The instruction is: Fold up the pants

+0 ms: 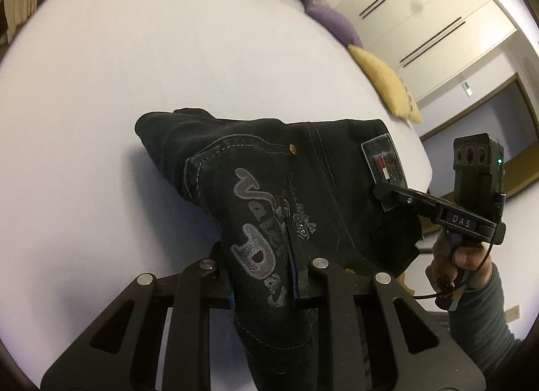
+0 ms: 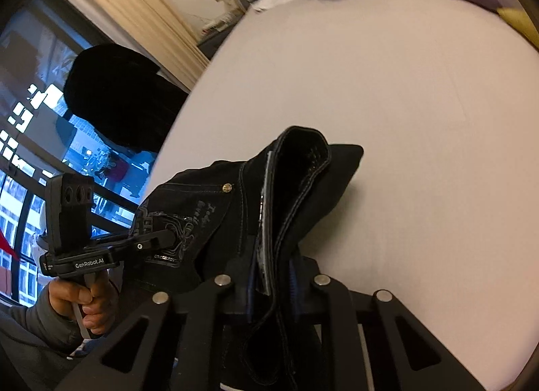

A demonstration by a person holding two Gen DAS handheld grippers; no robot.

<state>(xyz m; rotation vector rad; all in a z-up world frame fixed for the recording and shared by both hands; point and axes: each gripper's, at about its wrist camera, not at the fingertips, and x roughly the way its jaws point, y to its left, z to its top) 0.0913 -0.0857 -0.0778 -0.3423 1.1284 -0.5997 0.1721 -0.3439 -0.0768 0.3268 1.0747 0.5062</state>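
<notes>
White bedding (image 1: 101, 88) is spreading wide beneath the black pants (image 1: 269, 172), which are hanging bunched just above it. Both the left gripper (image 1: 262, 290) and the right gripper (image 2: 269, 276) are clamping the denim's waist end.

Bare bed (image 1: 101, 88) beyond pants (image 1: 303, 172)
</notes>
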